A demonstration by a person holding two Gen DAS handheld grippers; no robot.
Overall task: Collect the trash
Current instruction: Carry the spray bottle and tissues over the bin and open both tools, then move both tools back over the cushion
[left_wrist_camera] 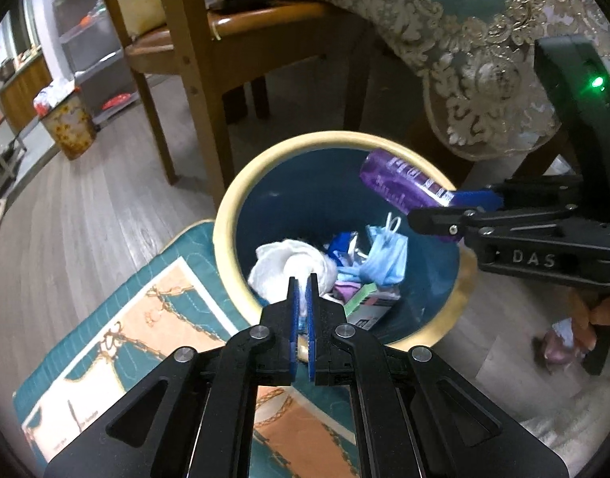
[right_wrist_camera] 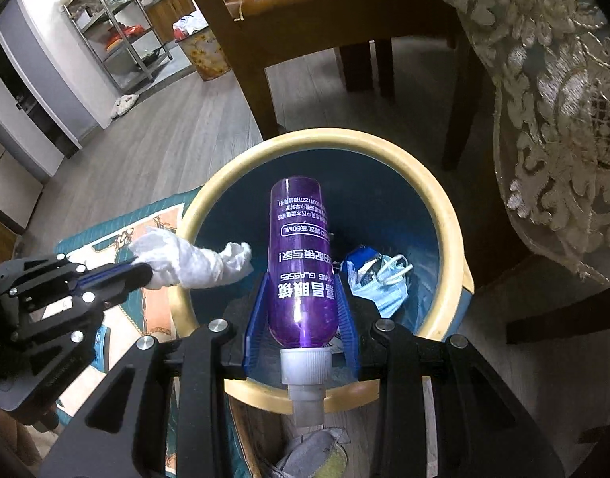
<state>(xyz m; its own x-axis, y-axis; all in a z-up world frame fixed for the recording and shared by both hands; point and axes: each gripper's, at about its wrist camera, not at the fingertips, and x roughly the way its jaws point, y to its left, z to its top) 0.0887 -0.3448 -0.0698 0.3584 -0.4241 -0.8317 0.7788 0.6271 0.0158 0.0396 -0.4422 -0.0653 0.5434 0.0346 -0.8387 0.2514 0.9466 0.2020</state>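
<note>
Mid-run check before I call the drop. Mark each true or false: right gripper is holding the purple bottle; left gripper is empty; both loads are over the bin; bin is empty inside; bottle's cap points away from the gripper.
1. The right gripper holds the purple bottle: true.
2. The left gripper is empty: false, it pinches a white tissue.
3. Both loads are over the bin: true.
4. The bin is empty inside: false, a blue face mask and wrappers lie in it.
5. The bottle's cap points away from the gripper: false, the white cap points back toward the gripper body.
</note>
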